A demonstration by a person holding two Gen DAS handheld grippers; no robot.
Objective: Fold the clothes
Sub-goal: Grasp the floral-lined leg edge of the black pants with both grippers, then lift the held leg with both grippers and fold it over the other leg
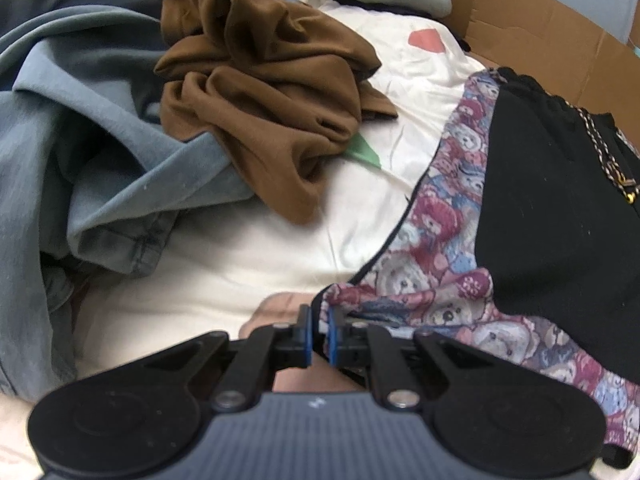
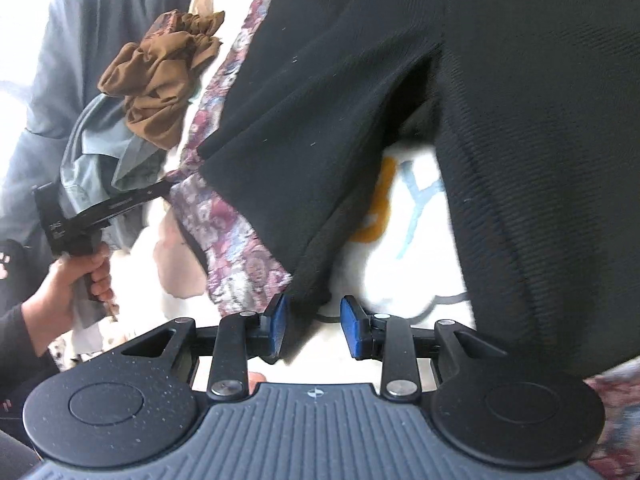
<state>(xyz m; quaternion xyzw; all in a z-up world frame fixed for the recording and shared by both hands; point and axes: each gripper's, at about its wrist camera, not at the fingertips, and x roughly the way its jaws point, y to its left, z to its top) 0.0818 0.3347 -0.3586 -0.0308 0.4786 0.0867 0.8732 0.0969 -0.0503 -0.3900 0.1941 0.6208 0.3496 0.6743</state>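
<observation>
1. Left gripper: we find its blue pads drawn almost together, pinching the dark-edged corner of the black garment with teddy-bear panel. From the right wrist view we see the same tool out at the left, gripped by a hand in a dark sleeve.
2. Right gripper: we record its jaws standing apart, with no cloth between the pads; the lower corner of the garment's black sleeve hangs just beside the left-hand pad. We cannot tell whether it touches.
3. Black garment with teddy-bear panel: we locate it spread over the white printed sheet, to the right in the left wrist view, its black body beyond the patterned band.
4. Brown garment: crumpled in a heap on the sheet, partly overlapping the grey-blue garment.
5. Grey-blue garment: bunched along the left, with a stitched hem showing.
6. Cardboard box: we note its flaps at the far right, behind the black garment.
</observation>
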